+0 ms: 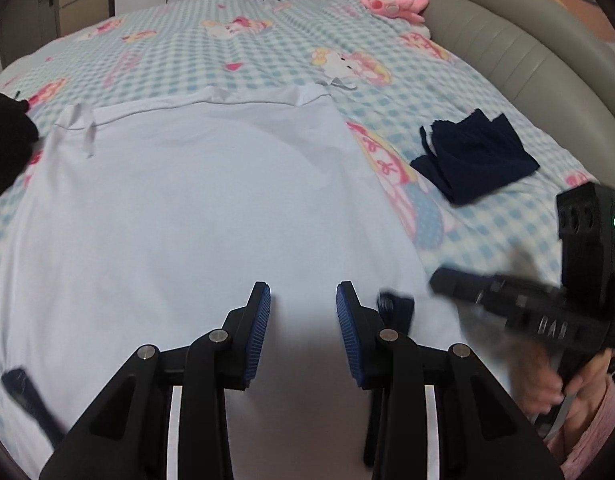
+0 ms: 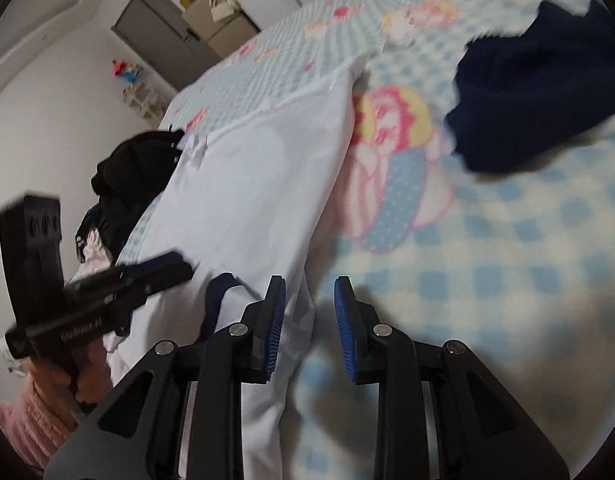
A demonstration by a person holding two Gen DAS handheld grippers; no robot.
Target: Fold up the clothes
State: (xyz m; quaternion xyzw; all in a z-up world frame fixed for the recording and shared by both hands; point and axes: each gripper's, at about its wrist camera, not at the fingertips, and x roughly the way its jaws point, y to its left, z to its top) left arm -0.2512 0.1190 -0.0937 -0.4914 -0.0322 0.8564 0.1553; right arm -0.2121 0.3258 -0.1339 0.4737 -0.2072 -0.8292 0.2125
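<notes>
We see a white garment (image 1: 195, 208) spread flat on a bed (image 1: 267, 40) covered by a blue-checked blanket with pink cartoon prints. Its hemmed edge lies at the far side, and a dark navy trim (image 1: 395, 308) shows at its near edge.

Our left gripper (image 1: 303, 300) hangs over the near part of the white garment, its blue-padded fingers (image 1: 261, 332) spread apart with nothing between them. Our right gripper (image 2: 309, 300) sits over the right edge of the same garment, where the cloth meets the blanket; its fingers (image 2: 275, 320) are also spread and hold nothing, the left one just above the cloth.

To the right of the white garment, well apart from it, lies a folded navy cloth (image 1: 475, 160) on the blanket. At the left edge of the bed sits a heap of black clothing (image 2: 135, 168).

A pink plush toy (image 1: 395, 4) rests at the far corner beside the grey padded headboard (image 1: 507, 40). In the right wrist view, a hand (image 2: 83, 372) in a pink sleeve (image 2: 31, 420) grips the handle of the left gripper. Motion blur softens both views.
</notes>
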